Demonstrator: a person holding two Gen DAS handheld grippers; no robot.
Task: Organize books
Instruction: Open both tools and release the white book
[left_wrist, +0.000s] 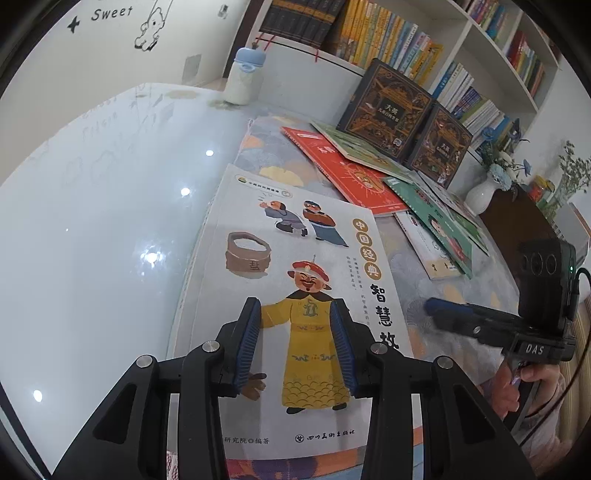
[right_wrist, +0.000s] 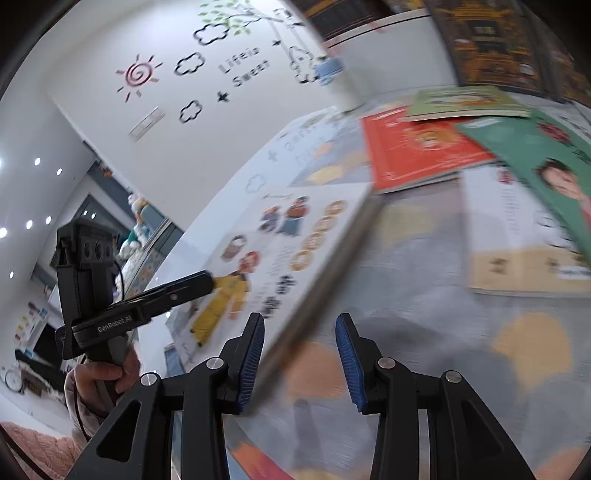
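- Left tool (left_wrist: 295, 345) is right up against its own lens. The blue pads are parted, nothing is clamped between them, and you just see the book cover through the gap. Can't tell if the tips actually touch the cover.
- That cover is the white picture book (left_wrist: 295, 258) with a yellow-robed cartoon figure. It lies flat, face up, on the patterned mat (left_wrist: 417, 280) at the near end of the glossy white desk (left_wrist: 92, 240). Looks like more page edges are under its left side.
- Right tool (right_wrist: 300, 354) has its pads apart too. The book's long edge runs down close to the left pad, and the other pad is clear of it. It's pretty blurry there, but nothing looks gripped.
- Further back on the mat is a loose overlapping pile: a red book (left_wrist: 343, 173), a pale green book (left_wrist: 354, 147) lying partly on it, and a darker green book (left_wrist: 436, 218) off to the right.
- Behind those, two dark ornate volumes (left_wrist: 388, 110) stand leaning against the bookshelf (left_wrist: 480, 55).
- A bottle with a blue cap (left_wrist: 243, 74) sits at the far end, and a white vase (left_wrist: 480, 192) of flowers is over to the right.
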